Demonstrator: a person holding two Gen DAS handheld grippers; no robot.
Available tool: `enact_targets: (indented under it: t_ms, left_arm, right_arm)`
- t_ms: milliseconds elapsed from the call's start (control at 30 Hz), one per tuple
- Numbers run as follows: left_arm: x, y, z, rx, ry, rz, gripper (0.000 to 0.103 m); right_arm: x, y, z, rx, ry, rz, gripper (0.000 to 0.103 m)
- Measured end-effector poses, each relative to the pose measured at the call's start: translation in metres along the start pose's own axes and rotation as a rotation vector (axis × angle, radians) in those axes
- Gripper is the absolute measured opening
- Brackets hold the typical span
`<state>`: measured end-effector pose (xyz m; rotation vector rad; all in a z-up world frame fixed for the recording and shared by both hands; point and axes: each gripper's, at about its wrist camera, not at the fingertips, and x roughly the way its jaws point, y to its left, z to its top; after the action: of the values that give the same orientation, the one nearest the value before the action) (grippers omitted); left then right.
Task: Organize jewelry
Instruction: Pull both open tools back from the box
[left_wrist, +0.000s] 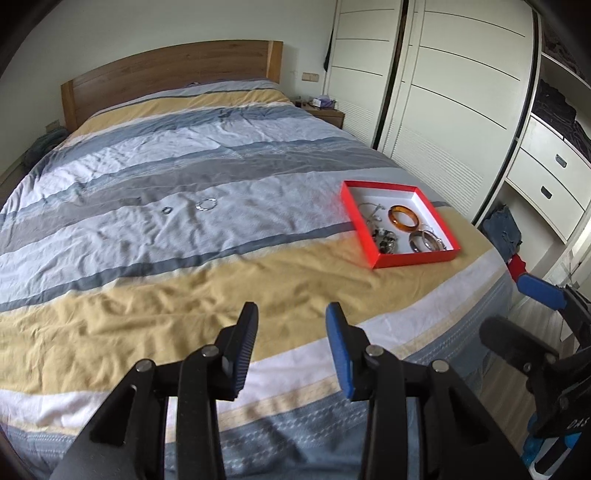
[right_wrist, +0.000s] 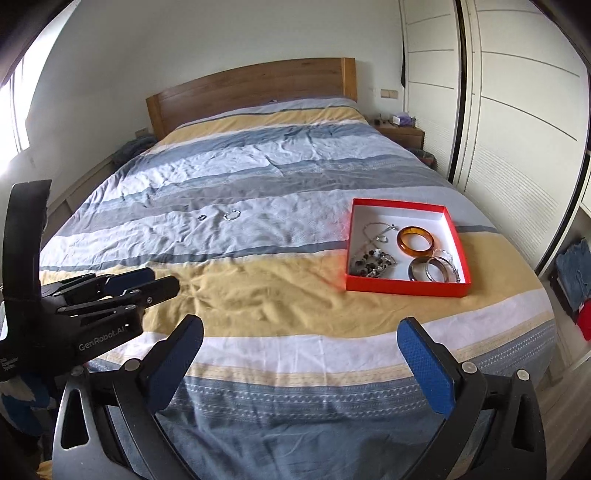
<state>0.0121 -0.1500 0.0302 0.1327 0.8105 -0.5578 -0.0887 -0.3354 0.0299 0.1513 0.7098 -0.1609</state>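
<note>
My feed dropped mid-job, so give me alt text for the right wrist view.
A red box holding an amber bangle, silver bangles and dark beads sits on a striped bed, while two small rings lie loose on the cover farther left. The right tool hangs open near the foot of the bed, with the left tool at the left edge.

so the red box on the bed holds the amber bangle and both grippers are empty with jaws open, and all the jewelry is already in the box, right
Not quite: two small silver rings lie loose on the bedspread, left of the red box, as the right wrist view shows. The rest holds.
</note>
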Motion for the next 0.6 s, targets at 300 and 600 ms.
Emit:
enact_targets:
  t_ms: [300,600]
  left_arm:
    - [-0.042,0.029,-0.027,-0.033,-0.058,0.088,0.054]
    - [-0.08,0.045,-0.046,-0.066,-0.109,0.122,0.06]
  right_arm:
    - [-0.009,0.023,-0.027,-0.012,0.005,-0.02,0.103]
    - [-0.026,0.037,-0.043,-0.027,-0.011,-0.037,0.103]
